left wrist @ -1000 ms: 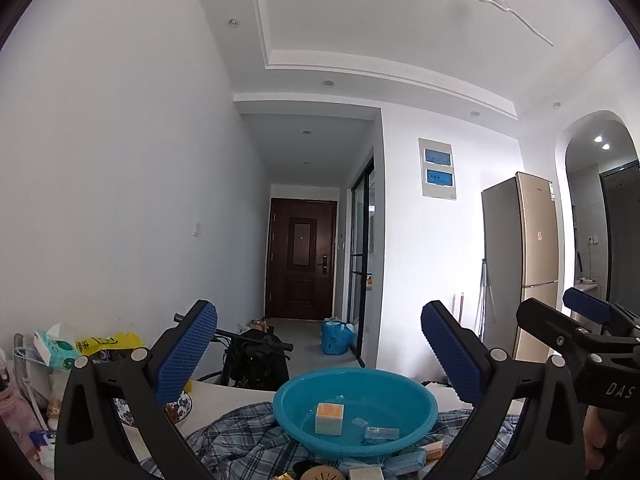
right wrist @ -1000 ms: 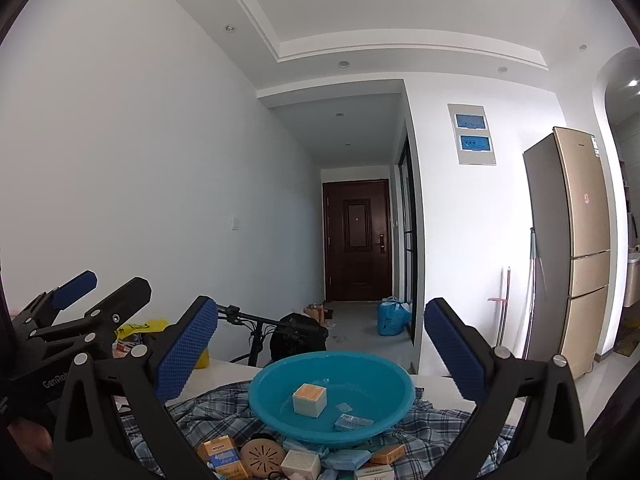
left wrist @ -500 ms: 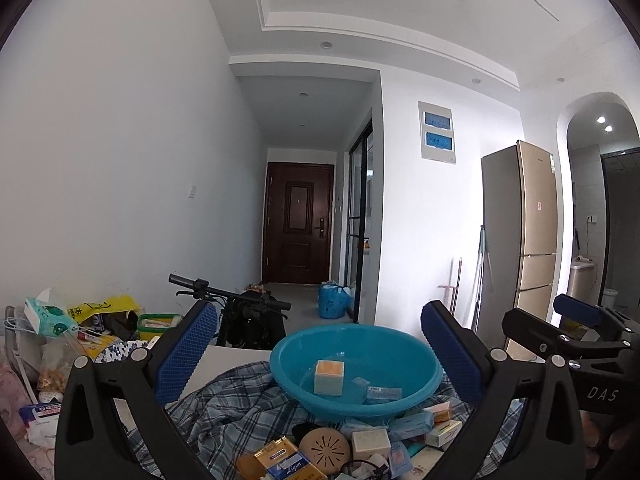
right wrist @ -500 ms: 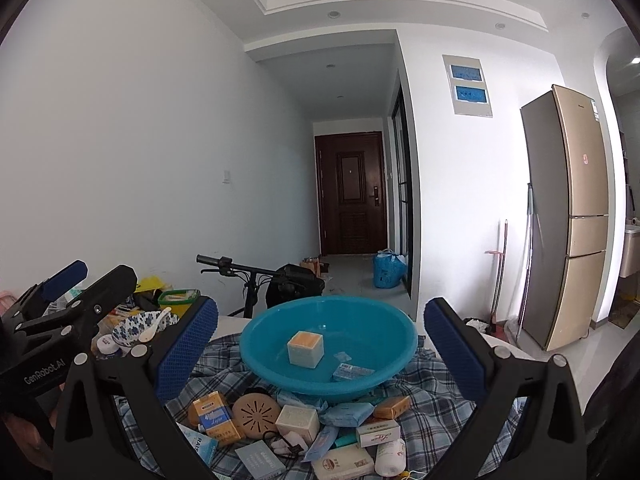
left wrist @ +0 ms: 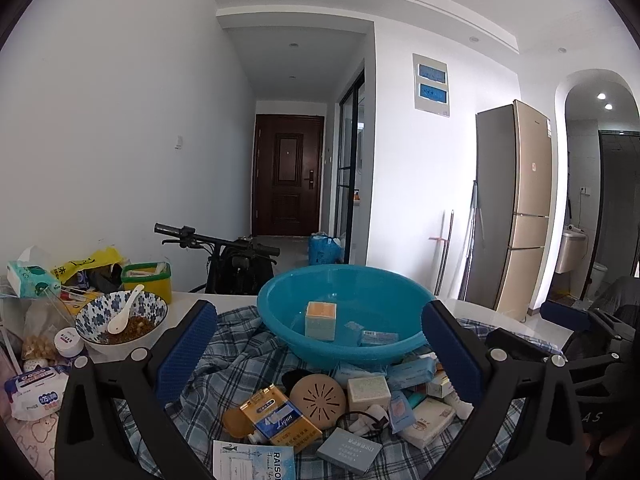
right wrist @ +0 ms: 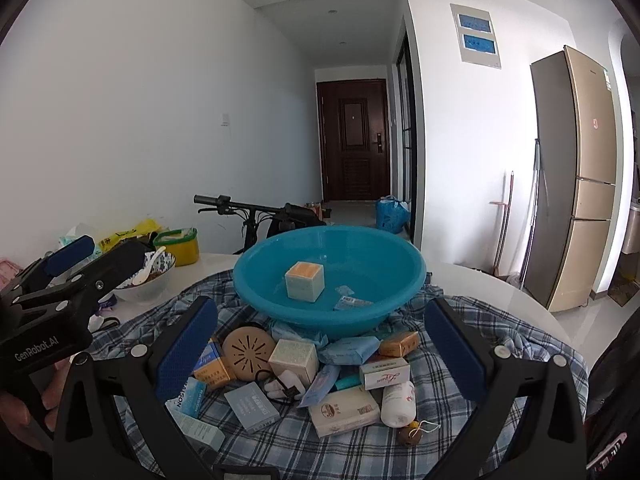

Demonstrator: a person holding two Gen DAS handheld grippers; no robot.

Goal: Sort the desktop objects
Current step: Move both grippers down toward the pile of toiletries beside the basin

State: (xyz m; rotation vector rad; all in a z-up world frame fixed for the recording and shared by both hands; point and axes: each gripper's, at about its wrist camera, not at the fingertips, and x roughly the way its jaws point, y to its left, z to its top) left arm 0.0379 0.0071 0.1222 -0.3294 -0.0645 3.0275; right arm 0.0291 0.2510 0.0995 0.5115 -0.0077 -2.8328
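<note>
Jaws wide open, empty; yellow box [left wrist: 280, 420] lies flat, long axis diagonal w/ basin [left wrist: 344, 312].

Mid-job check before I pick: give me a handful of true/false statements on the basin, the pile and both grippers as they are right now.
1. The blue basin holds a cube-shaped box. True.
2. The left gripper is shut on a yellow box. False: its jaws stand wide open and empty; the yellow box lies in the pile.
3. The pile of small boxes lies on a plaid cloth. True.
4. The patterned bowl is empty. False: it holds brown food and a white spoon.
5. The right gripper is open. True.
6. The round tan disc lies inside the basin. False: it lies in the pile in front of it.
</note>
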